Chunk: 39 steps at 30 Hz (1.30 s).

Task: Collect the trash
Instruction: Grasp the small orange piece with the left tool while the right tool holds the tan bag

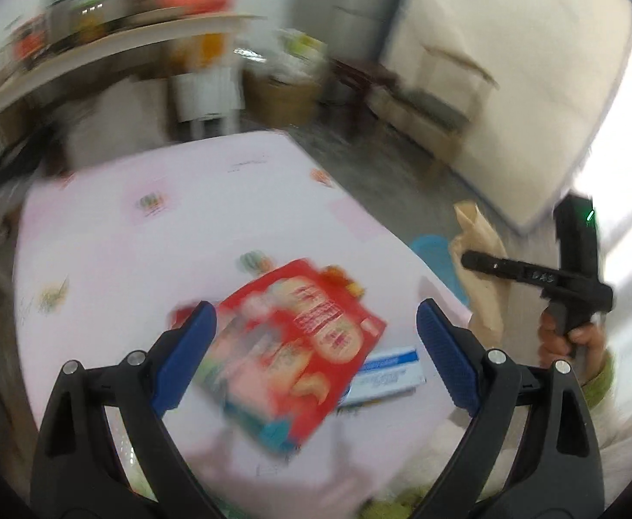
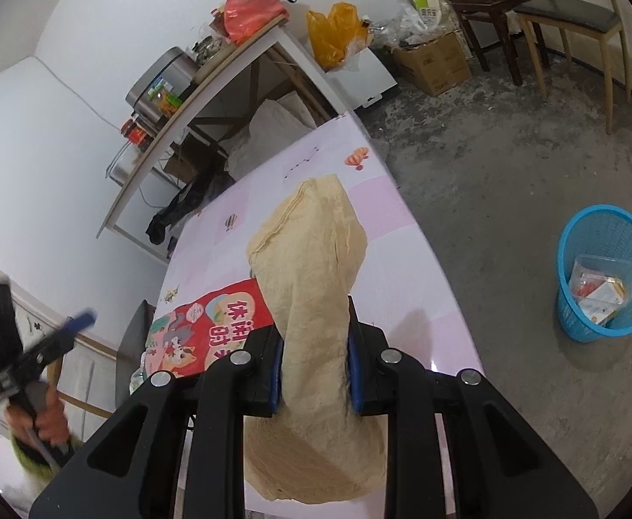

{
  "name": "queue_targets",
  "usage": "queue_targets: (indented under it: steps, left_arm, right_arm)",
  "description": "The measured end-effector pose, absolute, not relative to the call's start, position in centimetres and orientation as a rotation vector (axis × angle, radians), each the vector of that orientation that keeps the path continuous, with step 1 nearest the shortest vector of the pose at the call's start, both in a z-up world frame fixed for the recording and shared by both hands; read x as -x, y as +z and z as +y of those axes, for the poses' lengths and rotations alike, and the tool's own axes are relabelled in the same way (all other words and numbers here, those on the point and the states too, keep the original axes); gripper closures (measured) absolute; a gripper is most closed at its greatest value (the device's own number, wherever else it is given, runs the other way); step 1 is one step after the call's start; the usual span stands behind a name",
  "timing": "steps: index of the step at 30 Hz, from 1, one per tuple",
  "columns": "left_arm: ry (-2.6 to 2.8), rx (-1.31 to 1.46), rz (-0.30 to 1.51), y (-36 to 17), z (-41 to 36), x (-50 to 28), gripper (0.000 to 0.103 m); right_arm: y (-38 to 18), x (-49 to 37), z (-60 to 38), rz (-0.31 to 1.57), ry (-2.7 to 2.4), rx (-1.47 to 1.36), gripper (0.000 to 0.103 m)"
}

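My right gripper [image 2: 314,367] is shut on a crumpled beige cloth [image 2: 307,268], held upright above the pink table [image 2: 402,259]. The same cloth [image 1: 480,259] and right gripper [image 1: 532,277] show at the right of the blurred left wrist view. My left gripper [image 1: 316,337] is wide open above a red snack bag [image 1: 298,346] lying on the table, with nothing pressed between its pads. The red bag [image 2: 216,324] also lies left of the cloth. A white and blue box [image 1: 385,376] rests beside the bag. The left gripper [image 2: 78,322] hangs in the air at far left.
A blue mesh basket [image 2: 605,277] with several packets in it stands on the concrete floor right of the table. Behind the table are a cluttered shelf [image 2: 195,99], a cardboard box [image 2: 432,65] and two chairs [image 2: 575,17]. A person's hand [image 2: 48,428] grips the left tool.
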<state>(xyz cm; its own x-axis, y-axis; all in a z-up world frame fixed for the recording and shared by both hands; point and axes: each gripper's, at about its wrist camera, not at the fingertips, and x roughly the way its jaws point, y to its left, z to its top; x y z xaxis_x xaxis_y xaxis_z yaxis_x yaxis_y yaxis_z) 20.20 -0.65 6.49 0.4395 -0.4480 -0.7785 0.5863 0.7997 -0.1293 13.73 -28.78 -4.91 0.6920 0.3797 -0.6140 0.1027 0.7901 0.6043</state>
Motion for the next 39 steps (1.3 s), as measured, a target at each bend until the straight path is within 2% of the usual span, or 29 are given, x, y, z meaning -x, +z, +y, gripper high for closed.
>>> queue_targets:
  steps: [3, 4, 8, 10, 12, 15, 19, 23, 25, 28, 39]
  left_arm:
    - [-0.66, -0.339, 0.991, 3.8, -5.9, -23.3, 0.015]
    - [-0.678, -0.376, 1.024, 2.7, -7.6, -24.2, 0.021]
    - [-0.692, -0.434, 1.171, -1.0, -11.5, -27.8, 0.035]
    - [-0.678, -0.44, 1.242, -2.5, -12.5, -29.4, 0.046]
    - [-0.668, -0.449, 1.289, -3.8, -13.2, -30.4, 0.052]
    - [-0.666, -0.484, 1.324, -5.4, -14.6, -31.1, 0.055]
    - [-0.659, -0.515, 1.361, -7.2, -15.3, -31.4, 0.074]
    - [-0.655, -0.553, 1.36, -7.8, -15.9, -31.4, 0.087]
    - [-0.654, -0.543, 1.359, -7.9, -16.1, -31.7, 0.098]
    - [-0.674, -0.519, 1.355, -7.5, -16.0, -32.0, 0.103]
    - [-0.738, -0.45, 1.241, -1.6, -16.9, -30.8, 0.103]
  right_arm:
    - [-5.0, -13.2, -30.3, 0.794, 0.146, -0.675, 0.08]
    - [-5.1, -13.1, -30.7, 0.791, 0.141, -0.682, 0.08]
    - [-5.5, -12.7, -32.4, 0.781, 0.122, -0.71, 0.08]
    - [-5.9, -12.7, -33.0, 0.776, 0.118, -0.729, 0.08]
    - [-6.2, -12.9, -33.4, 0.772, 0.113, -0.741, 0.08]
    - [-6.7, -13.0, -34.0, 0.768, 0.11, -0.761, 0.08]
    - [-7.0, -13.3, -34.6, 0.766, 0.111, -0.77, 0.08]
    - [-7.2, -13.4, -35.3, 0.761, 0.1, -0.776, 0.08]
    - [-7.2, -13.2, -35.6, 0.755, 0.093, -0.783, 0.08]
    - [-7.4, -12.9, -36.0, 0.747, 0.09, -0.797, 0.08]
    - [-6.9, -11.5, -37.3, 0.701, 0.086, -0.82, 0.08]
